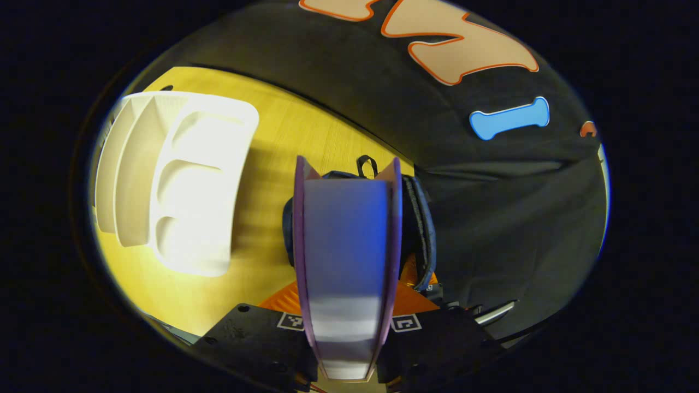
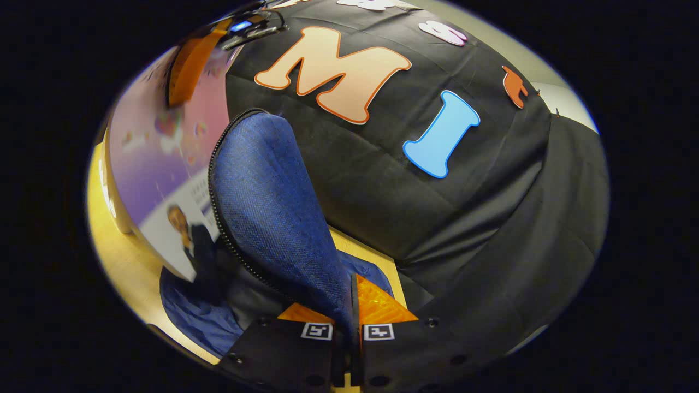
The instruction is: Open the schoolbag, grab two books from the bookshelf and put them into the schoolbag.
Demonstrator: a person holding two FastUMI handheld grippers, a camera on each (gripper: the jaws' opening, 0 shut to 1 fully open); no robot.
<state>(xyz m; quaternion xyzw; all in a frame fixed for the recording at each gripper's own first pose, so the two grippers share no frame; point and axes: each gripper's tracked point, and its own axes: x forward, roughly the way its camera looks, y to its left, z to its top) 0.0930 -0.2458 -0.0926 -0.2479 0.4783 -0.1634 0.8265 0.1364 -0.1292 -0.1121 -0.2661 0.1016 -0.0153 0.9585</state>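
A thick book (image 1: pixel 347 245) with a purple cover and white page edges stands upright between the fingers of my left gripper (image 1: pixel 347 308), which is shut on it. It hangs right over the dark blue schoolbag (image 1: pixel 421 229). In the right gripper view my right gripper (image 2: pixel 352 314) is shut on the schoolbag's blue flap (image 2: pixel 267 196) and holds it lifted, with the zip running along its edge. To the flap's left the book (image 2: pixel 164 169) is tilted with its lower end in the bag's open mouth (image 2: pixel 240 289), and the left gripper (image 2: pixel 191 65) clamps its top.
A white bookshelf (image 1: pixel 180 180) with curved dividers lies on the yellow wooden table (image 1: pixel 295 136), left of the bag. Black cloth wall (image 1: pixel 491 218) hangs close behind and to the right of the bag. The table edge (image 2: pixel 120 267) runs near the bag's front.
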